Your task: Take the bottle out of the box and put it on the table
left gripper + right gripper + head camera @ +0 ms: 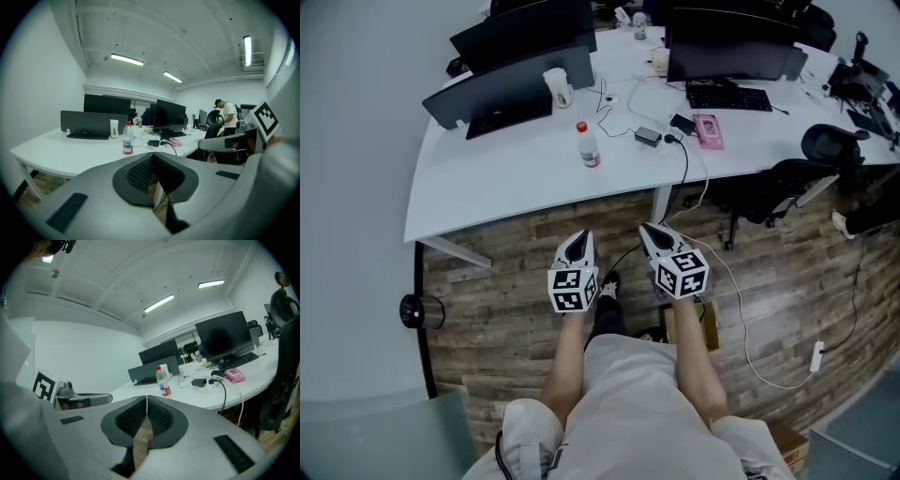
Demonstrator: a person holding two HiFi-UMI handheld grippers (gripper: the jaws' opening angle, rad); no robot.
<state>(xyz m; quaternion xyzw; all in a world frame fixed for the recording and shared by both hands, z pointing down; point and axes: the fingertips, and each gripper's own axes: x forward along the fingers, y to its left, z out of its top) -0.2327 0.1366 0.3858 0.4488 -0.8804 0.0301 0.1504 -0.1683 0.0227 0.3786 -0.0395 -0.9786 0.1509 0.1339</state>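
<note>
A clear bottle [588,145] with a red cap and red label stands upright on the white desk [506,178], well ahead of both grippers. It also shows as the bottle [127,138] in the left gripper view and the bottle [163,381] in the right gripper view. My left gripper [575,246] and right gripper [653,234] hang side by side over the wooden floor in front of the desk. Both are shut with nothing between the pads. A cardboard box [709,325] lies on the floor under my right arm, mostly hidden.
The desk carries monitors [516,84], a keyboard [728,97], a paper cup [557,86], a pink item [709,130] and a power adapter [648,136] with cables. An office chair [825,150] stands at the right. A white cable [750,352] trails across the floor. A person [228,117] stands far off.
</note>
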